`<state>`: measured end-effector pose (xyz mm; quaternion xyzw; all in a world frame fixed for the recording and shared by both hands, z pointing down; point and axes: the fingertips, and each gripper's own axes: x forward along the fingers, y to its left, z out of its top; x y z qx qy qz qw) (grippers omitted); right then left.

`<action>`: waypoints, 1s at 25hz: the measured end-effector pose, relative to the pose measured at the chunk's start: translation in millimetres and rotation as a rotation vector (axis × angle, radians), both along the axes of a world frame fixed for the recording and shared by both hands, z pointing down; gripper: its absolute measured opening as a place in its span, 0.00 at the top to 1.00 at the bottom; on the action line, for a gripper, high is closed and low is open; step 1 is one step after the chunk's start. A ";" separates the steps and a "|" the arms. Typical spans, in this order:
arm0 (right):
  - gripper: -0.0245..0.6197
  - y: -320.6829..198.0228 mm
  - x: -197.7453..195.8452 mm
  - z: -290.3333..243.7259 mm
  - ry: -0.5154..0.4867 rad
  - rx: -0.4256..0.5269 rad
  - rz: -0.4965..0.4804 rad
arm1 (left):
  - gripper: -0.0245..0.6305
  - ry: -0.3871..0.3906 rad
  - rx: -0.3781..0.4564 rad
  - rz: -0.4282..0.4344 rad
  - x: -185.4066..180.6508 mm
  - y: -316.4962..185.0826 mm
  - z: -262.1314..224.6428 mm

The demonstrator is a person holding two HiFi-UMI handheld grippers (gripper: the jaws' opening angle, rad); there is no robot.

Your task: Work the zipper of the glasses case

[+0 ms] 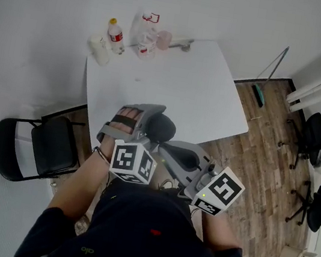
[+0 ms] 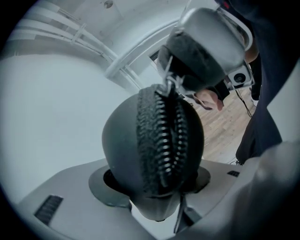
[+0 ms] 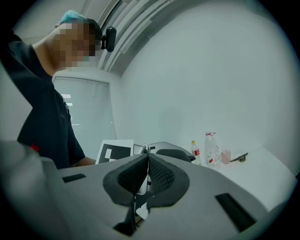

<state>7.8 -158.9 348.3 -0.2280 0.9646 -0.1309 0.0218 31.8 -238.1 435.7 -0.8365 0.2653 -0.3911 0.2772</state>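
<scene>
A dark oval glasses case (image 2: pixel 126 140) stands end-on between the jaws of my left gripper (image 2: pixel 154 176), which is shut on its sides. Its black zipper (image 2: pixel 164 136) runs down the middle of the end facing the camera. At the top of the zipper, my right gripper (image 2: pixel 171 77) is shut on the small metal zipper pull (image 2: pixel 169 84). The right gripper view shows the silvery zipper pull (image 3: pixel 146 151) pinched between the dark pads of the right gripper (image 3: pixel 146 164). In the head view both grippers are close to my body, the left gripper (image 1: pixel 149 123) holding the glasses case (image 1: pixel 162 126) and the right gripper (image 1: pixel 169 149) beside it.
A white table (image 1: pixel 174 84) lies ahead, with two plastic bottles (image 1: pixel 115 35) (image 1: pixel 146 34) and a pink cup (image 1: pixel 164 39) at its far edge. A black folding chair (image 1: pixel 48 145) stands to the left. Office chairs (image 1: pixel 315 135) stand on the wooden floor at the right.
</scene>
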 end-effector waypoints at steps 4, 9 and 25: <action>0.93 -1.7 0.5 -1.1 -0.058 -0.043 -0.016 | 0.54 0.029 -0.032 0.000 1.5 1.9 0.2; 0.93 -8.3 14.0 -13.6 -0.080 0.060 0.050 | 0.54 0.234 -0.138 -0.031 -1.0 1.8 -8.8; 0.93 -63.9 139.1 -32.5 0.044 0.228 0.572 | 0.54 0.906 -0.150 -0.214 -79.4 -9.6 -124.1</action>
